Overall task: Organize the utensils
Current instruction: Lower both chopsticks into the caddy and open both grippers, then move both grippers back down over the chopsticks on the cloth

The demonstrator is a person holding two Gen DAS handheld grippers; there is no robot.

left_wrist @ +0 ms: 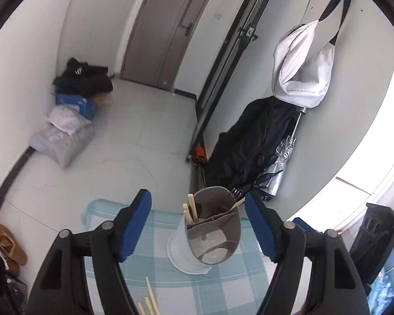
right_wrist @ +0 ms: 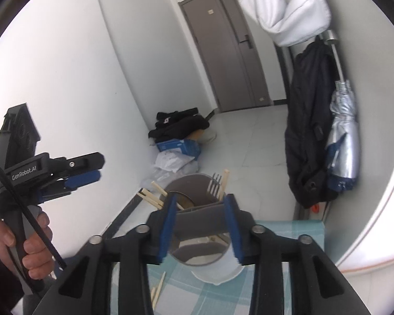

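Note:
A grey divided utensil holder stands on a pale round base on the teal checked tablecloth. Wooden chopsticks and a fork stick up from it. More chopsticks lie loose on the cloth near me. My left gripper is open and empty, its blue pads wide apart on either side of the holder, short of it. In the right wrist view my right gripper is open, framing the holder with the fork behind; I see no pad pressing. A hand holds the left gripper at the left.
A black jacket, a silver umbrella and a white bag hang on the wall to the right. Bags and a blue box are piled on the floor by the left wall. A grey door is at the far end.

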